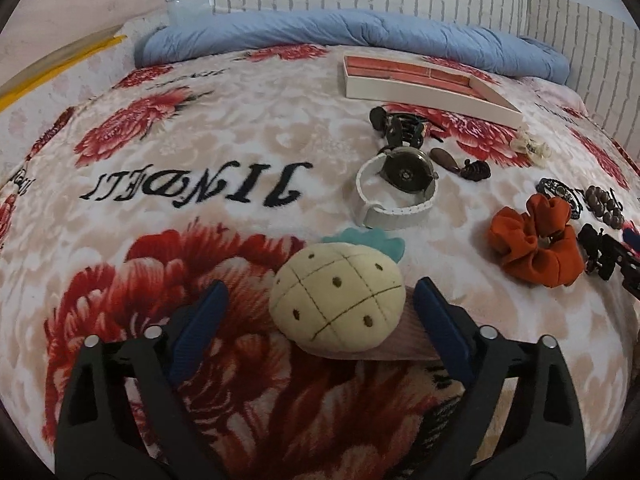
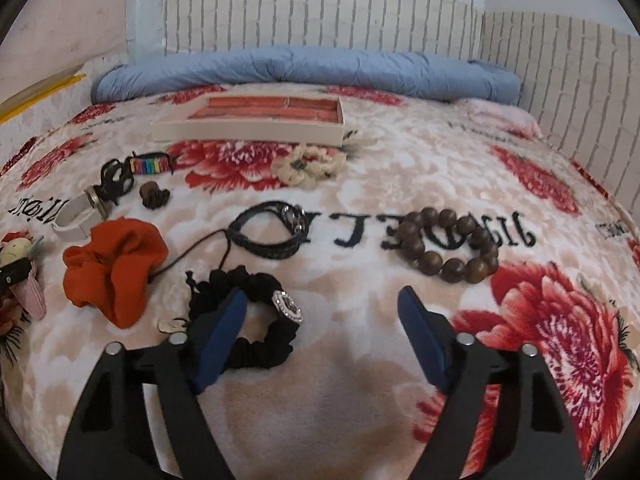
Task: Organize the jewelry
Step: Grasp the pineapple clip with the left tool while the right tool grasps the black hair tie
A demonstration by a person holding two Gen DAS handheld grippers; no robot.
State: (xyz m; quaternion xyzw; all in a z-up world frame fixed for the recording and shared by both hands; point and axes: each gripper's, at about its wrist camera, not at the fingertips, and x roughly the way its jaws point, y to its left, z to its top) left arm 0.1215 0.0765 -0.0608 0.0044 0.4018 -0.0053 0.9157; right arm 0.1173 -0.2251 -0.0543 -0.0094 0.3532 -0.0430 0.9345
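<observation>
Floral blanket (image 2: 360, 184): tray (image 2: 248, 130), scrunchies, bracelets, perhaps watch (image 1: 394, 186).

Hand-held gripper (image 1: 320, 292): black frame; blue pads; silver screws.

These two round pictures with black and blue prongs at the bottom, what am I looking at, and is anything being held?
Each picture comes from a camera on a hand-held pair of tongs, looking along its blue fingers. A person holds one in each hand over a flowered blanket. The left tongs straddle a plush pineapple clip, open, not yet gripping. The right tongs are open above a black scrunchie; one finger overlaps it. An orange scrunchie, wooden bead bracelet, white-strapped watch and compartment tray lie around. Nothing is held.
</observation>
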